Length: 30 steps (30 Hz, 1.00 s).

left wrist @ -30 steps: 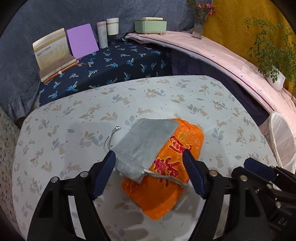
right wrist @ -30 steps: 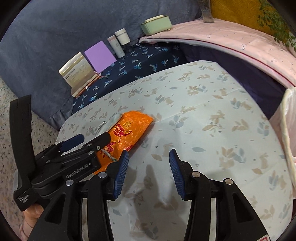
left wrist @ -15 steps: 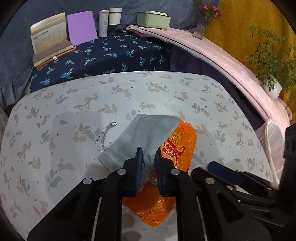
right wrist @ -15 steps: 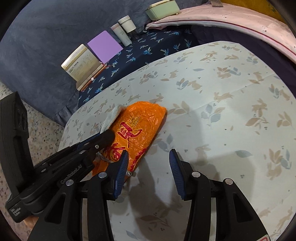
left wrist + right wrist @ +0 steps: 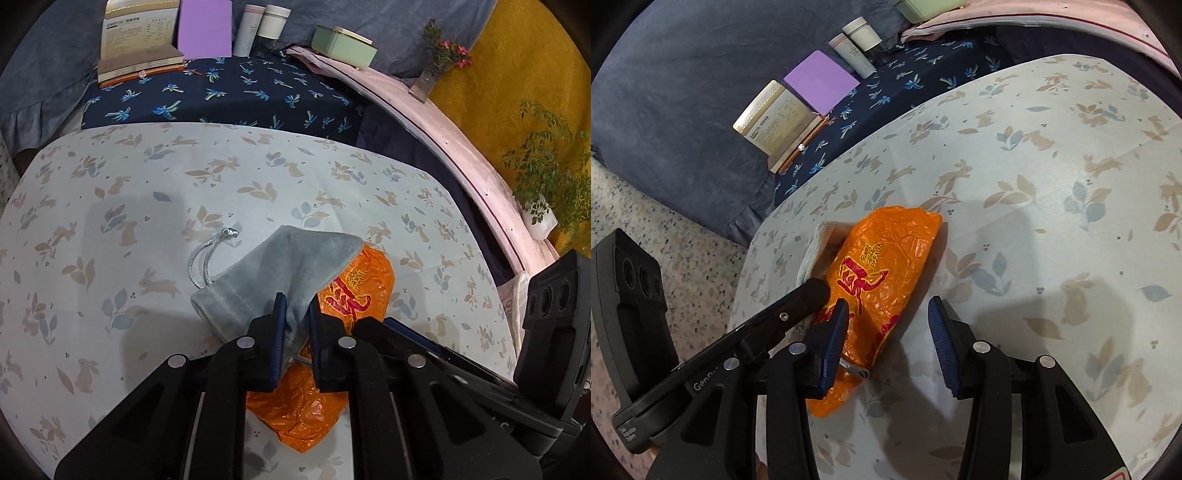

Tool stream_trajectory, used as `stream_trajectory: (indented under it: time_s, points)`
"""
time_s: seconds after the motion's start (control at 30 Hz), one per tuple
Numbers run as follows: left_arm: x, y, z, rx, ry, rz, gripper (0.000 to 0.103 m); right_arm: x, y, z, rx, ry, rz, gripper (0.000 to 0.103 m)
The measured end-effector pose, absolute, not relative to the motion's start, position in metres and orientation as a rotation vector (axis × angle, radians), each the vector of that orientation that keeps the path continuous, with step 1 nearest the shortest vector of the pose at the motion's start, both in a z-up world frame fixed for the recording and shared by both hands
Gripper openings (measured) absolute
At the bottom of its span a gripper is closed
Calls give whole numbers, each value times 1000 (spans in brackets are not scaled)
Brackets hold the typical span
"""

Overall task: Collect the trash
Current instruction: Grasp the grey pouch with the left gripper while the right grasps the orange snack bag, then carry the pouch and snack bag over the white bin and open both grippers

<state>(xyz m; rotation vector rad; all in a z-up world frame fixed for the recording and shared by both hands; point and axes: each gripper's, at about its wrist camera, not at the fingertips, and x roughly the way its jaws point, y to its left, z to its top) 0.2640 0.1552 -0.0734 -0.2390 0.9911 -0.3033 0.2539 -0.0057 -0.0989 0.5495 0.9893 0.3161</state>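
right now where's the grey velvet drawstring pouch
In the left wrist view the grey velvet drawstring pouch lies low at centre on the rabbit-print tablecloth, overlapping the crinkled orange plastic bag, its near edge pinched by the left tool.

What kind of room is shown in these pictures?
Probably a home room, staged with draped cloths: a table under a rabbit-print cloth, an open book propped by cosmetic bottles, and a potted plant.

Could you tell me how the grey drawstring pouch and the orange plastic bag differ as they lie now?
The soft grey velvet drawstring pouch lies on top; the crinkled orange plastic bag with red print lies beneath it. The left gripper pinches the pouch's mouth end; the bag's near end only sits between the closing jaws of the right gripper. Both rest on the rabbit-print cloth.
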Motion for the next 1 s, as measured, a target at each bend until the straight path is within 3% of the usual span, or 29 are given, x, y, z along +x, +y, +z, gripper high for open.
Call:
stream_trajectory:
  time_s: [0.07,0.13,0.17,0.27,0.53,1.0]
  points:
    - [262,156,-73,-231,989,-292,11,256,-2,-101,550,1000,331,26]
    - [261,156,-71,-217,984,-276,11,256,2,-102,545,1007,327,21]
    - [260,157,-69,-215,983,-274,11,256,3,-100,538,1009,327,12]
    - [257,159,-63,-214,977,-276,9,254,2,-93,537,990,337,6]
    - [242,139,-30,-160,915,-300,6,230,-25,-39,458,880,234,5]
    - [200,31,39,-85,804,-465,6,158,-110,58,308,656,7,5]
